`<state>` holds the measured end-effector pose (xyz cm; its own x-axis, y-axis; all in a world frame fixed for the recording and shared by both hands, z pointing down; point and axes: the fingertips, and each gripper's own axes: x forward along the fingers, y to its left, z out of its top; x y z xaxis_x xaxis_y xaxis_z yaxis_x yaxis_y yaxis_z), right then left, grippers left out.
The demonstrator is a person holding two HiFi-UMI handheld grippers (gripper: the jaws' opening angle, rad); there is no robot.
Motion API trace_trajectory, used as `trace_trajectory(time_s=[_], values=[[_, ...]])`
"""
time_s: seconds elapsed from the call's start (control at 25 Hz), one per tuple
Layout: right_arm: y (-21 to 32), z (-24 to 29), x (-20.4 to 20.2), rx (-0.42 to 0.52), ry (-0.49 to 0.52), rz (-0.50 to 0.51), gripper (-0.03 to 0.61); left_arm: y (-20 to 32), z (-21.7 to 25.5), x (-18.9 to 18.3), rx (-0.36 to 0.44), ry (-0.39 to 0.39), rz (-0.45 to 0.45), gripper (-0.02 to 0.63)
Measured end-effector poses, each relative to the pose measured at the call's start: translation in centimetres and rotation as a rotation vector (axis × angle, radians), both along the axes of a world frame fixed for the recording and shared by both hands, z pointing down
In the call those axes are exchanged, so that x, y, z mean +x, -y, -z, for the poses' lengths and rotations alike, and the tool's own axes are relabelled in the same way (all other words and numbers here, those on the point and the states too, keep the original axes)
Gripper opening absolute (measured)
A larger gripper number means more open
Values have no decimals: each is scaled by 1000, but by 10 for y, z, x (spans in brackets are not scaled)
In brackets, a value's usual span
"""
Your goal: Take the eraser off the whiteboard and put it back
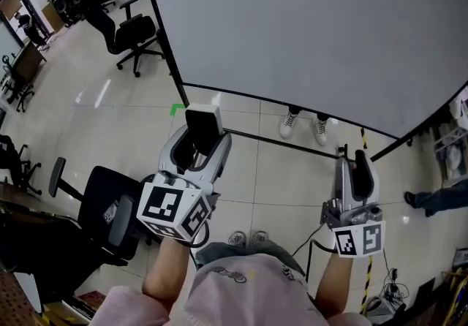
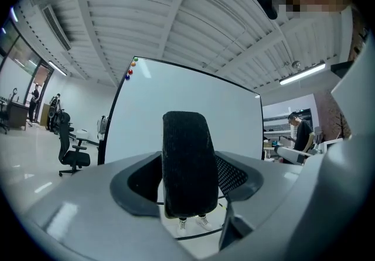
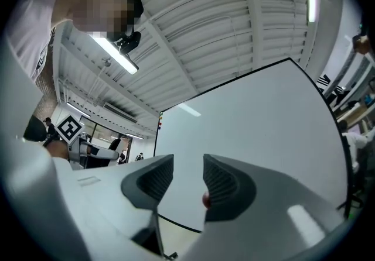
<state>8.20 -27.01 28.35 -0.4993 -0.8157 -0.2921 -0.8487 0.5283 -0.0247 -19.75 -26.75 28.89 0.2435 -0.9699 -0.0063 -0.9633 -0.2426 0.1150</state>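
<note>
Since the whiteboard [image 1: 314, 32] fills most of the head view, it sets the working plane: a large, unmarked white panel in a black frame, standing on a tiled floor [image 1: 278, 171]. An office chair [image 1: 135, 36] stands well apart to its left.

Both grippers point toward the board's lower edge. The left gripper [image 1: 199, 149] is clamped on the eraser [image 2: 186, 160], a dark felt block standing upright between the jaws, clear of the panel. The right gripper [image 3: 188, 181] has its jaws apart with only the white panel visible through the gap; it holds nothing.

Small coloured magnets [image 2: 130, 69] sit at the board's top left corner.

Step in hand, as judged: removal is complete, since the eraser is off the board and in the left gripper. Return is not yet done.

The next move calls for carrying the eraser up to the panel, setting its flat side squarely against the surface, and opening the jaws only once it holds there. A tilted contact may let it slide or drop.
</note>
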Motion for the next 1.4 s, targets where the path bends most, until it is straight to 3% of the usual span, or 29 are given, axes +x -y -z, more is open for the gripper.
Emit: trace_trajectory(time_s=[0.36, 0.44, 0.56, 0.68, 0.76, 0.88, 0.96, 1.08, 1.2, 1.4], values=[[88, -10, 15, -1, -7, 63, 161, 100, 3, 12, 32, 27, 62, 275], [103, -11, 14, -5, -7, 83, 161, 123, 6, 12, 40, 71, 76, 275], [122, -15, 8, -16, -8, 101, 161, 159, 6, 2, 62, 250, 122, 275], [135, -16, 0, -18, -24, 98, 161, 195, 9, -13, 116, 493, 158, 275], [139, -16, -6, -18, -39, 96, 161, 218, 16, -19, 178, 740, 185, 275], [144, -17, -13, -17, -53, 94, 161, 251, 18, -18, 297, 1170, 202, 275], [148, -19, -14, -20, -57, 80, 161, 271, 9, -14, 345, 1360, 156, 275], [152, -26, -13, -33, -63, 61, 161, 300, -9, -13, 330, 1471, 51, 275], [158, -33, -11, -50, -67, 47, 161, 330, -21, -20, 279, 1568, 24, 275], [165, -38, -5, -62, -70, 21, 161, 366, -33, -27, 234, 1626, 9, 278]])
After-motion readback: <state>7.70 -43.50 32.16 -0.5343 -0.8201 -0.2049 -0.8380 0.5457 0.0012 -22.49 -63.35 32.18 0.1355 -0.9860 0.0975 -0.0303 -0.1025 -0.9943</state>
